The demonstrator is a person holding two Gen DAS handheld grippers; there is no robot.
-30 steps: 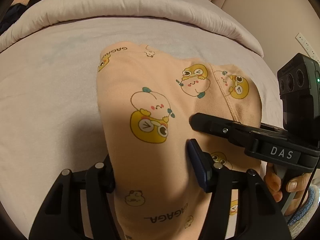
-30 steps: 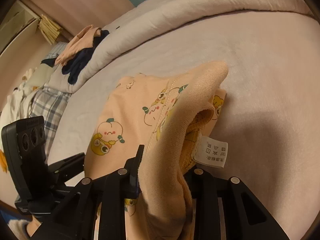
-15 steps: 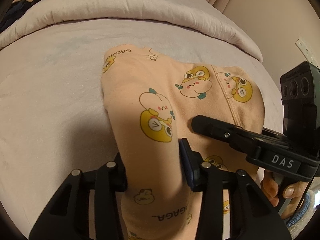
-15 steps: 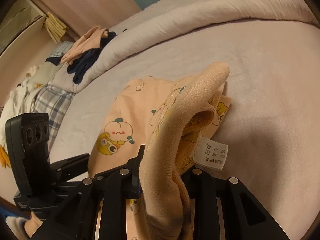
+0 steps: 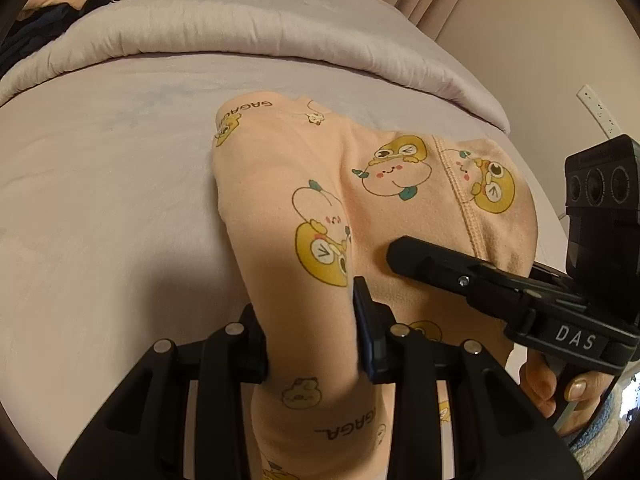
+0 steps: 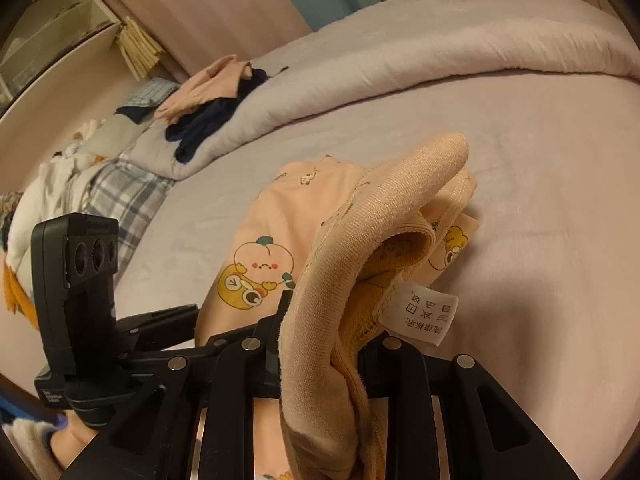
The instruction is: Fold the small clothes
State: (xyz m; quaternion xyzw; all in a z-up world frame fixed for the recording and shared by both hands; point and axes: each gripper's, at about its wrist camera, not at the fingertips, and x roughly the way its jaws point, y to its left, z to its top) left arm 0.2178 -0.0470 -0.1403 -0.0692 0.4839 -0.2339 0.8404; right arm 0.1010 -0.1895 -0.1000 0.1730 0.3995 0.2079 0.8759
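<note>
A small peach garment (image 5: pixel 400 208) printed with yellow cartoon figures hangs above the pale bed sheet (image 5: pixel 100 200). My left gripper (image 5: pixel 312 344) is shut on its lower left part. My right gripper (image 6: pixel 320 344) is shut on the ribbed waistband (image 6: pixel 384 232), where a white care label (image 6: pixel 420 312) hangs out. The right gripper also shows in the left wrist view (image 5: pixel 500 284) on the right, over the cloth. The left gripper shows in the right wrist view (image 6: pixel 92 300) at the lower left.
A rolled pale duvet (image 5: pixel 260 28) lies across the far side of the bed. A heap of other clothes (image 6: pixel 208 100) sits on it at the back left, with plaid fabric (image 6: pixel 120 196) beside it. A wall (image 5: pixel 540 40) stands on the right.
My left gripper's jaws have closed in on the garment, from apart around it to pinching it. Both grippers have lifted the cloth slightly. The right grip has not changed.
</note>
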